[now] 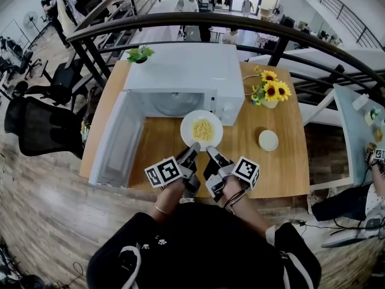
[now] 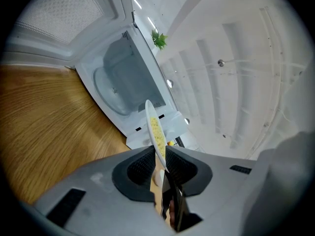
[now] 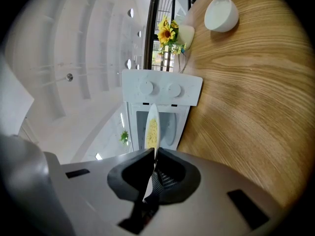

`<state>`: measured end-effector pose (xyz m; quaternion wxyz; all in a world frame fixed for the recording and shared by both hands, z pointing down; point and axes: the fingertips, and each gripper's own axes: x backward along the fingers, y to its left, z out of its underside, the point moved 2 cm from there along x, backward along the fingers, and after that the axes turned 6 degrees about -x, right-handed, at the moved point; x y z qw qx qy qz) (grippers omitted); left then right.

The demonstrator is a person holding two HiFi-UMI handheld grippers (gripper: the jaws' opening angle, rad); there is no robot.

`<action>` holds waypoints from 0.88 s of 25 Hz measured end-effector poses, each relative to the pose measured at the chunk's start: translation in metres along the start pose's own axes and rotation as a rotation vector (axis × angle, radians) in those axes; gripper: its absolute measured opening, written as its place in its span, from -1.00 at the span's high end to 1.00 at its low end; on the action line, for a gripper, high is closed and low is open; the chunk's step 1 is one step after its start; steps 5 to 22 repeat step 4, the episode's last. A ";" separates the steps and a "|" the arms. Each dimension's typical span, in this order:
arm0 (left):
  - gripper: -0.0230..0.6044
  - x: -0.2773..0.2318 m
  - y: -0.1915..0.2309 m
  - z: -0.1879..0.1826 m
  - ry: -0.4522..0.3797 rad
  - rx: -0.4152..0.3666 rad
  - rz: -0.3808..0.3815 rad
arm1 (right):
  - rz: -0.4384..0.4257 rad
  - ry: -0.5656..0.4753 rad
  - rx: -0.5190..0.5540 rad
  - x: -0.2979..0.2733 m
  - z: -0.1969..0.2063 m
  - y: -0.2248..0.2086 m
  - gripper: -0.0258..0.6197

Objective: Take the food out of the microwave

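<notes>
A white plate of yellow food [image 1: 201, 129] hangs just outside the mouth of the white microwave [image 1: 180, 77], above the wooden table [image 1: 271, 173]. Both grippers hold its near rim. My left gripper [image 1: 194, 147] is shut on the rim's left part and my right gripper [image 1: 211, 150] on its right part. In the left gripper view the plate [image 2: 156, 132] shows edge-on between the pads of the left gripper [image 2: 158, 160], with the empty microwave cavity [image 2: 118, 82] behind. The right gripper view shows the plate [image 3: 152, 127] pinched likewise by the right gripper [image 3: 154, 163].
The microwave door [image 1: 117, 140] swings open to the left, over the table. A vase of sunflowers [image 1: 271, 92] stands right of the microwave, and a small white dish [image 1: 268, 140] lies near it. A little green plant [image 1: 139, 54] sits at the back left. A black railing [image 1: 240, 26] runs behind the table.
</notes>
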<state>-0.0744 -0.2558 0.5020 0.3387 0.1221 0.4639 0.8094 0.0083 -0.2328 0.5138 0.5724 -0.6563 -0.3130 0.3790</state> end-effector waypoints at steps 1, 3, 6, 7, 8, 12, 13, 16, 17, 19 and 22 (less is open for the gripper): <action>0.72 0.000 0.001 0.000 -0.001 0.001 -0.001 | 0.000 0.001 0.000 0.000 0.000 -0.001 0.86; 0.72 0.000 0.001 0.001 -0.003 0.002 -0.003 | 0.003 0.004 0.001 -0.001 0.000 -0.002 0.86; 0.72 0.000 0.002 0.001 -0.004 0.003 -0.004 | 0.005 0.005 0.002 -0.001 0.000 -0.003 0.86; 0.72 0.000 0.002 0.001 -0.004 0.003 -0.004 | 0.005 0.005 0.002 -0.001 0.000 -0.003 0.86; 0.72 0.000 0.002 0.001 -0.004 0.003 -0.004 | 0.005 0.005 0.002 -0.001 0.000 -0.003 0.86; 0.72 0.000 0.002 0.001 -0.004 0.003 -0.004 | 0.005 0.005 0.002 -0.001 0.000 -0.003 0.86; 0.72 0.000 0.002 0.001 -0.004 0.003 -0.004 | 0.005 0.005 0.002 -0.001 0.000 -0.003 0.86; 0.72 0.000 0.002 0.001 -0.004 0.003 -0.004 | 0.005 0.005 0.002 -0.001 0.000 -0.003 0.86; 0.72 0.000 0.002 0.001 -0.004 0.003 -0.004 | 0.005 0.005 0.002 -0.001 0.000 -0.003 0.86; 0.72 0.000 0.002 0.001 -0.004 0.003 -0.004 | 0.005 0.005 0.002 -0.001 0.000 -0.003 0.86; 0.72 0.000 0.002 0.001 -0.004 0.003 -0.004 | 0.005 0.005 0.002 -0.001 0.000 -0.003 0.86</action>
